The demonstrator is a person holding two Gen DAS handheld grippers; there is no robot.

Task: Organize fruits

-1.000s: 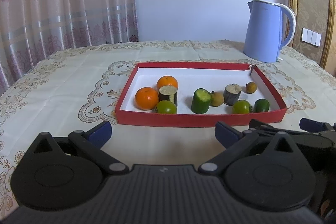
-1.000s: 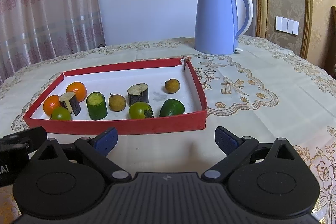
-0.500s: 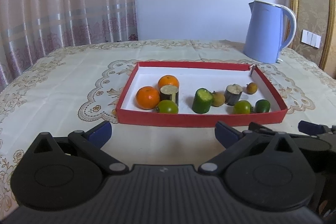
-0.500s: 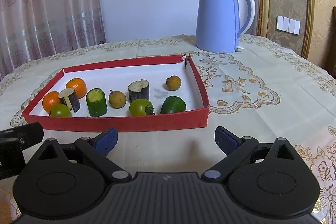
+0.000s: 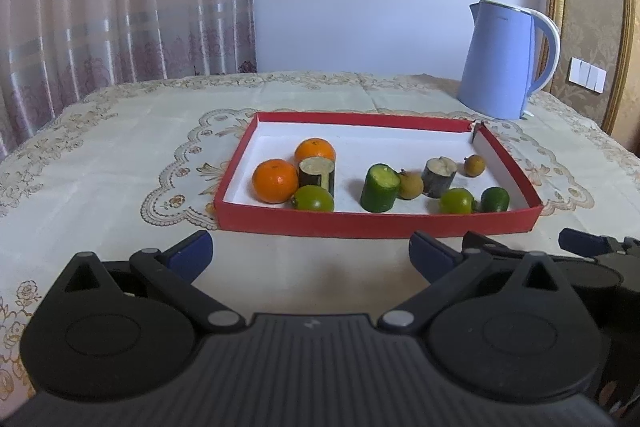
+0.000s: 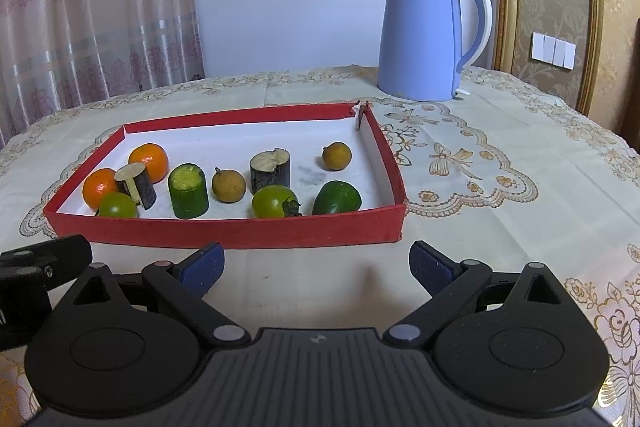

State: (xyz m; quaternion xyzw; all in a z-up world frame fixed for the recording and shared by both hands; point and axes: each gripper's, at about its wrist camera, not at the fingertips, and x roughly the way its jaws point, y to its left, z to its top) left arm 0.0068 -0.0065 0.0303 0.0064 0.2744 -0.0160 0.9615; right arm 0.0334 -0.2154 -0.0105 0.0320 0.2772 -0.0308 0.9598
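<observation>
Here, a red tray (image 5: 376, 225) is seen on the cloth-covered counter (image 5: 100, 163), holding 2 oranges (image 5: 275, 179) at its left end, 2 dark cut pieces (image 6: 270, 171), 1 green cut cylinder (image 6: 188, 191), 2 small brown fruits (image 6: 229, 185) and 3 green fruits (image 6: 276, 202) along its near edge. The left gripper (image 5: 310, 255) and right gripper (image 6: 316, 263) are held just short of the tray's near wall, each with its blue-tipped fingers (image 6: 202, 267) spread wide and nothing between them. A blue kettle (image 6: 428, 35) is set behind the tray, well apart from it.
</observation>
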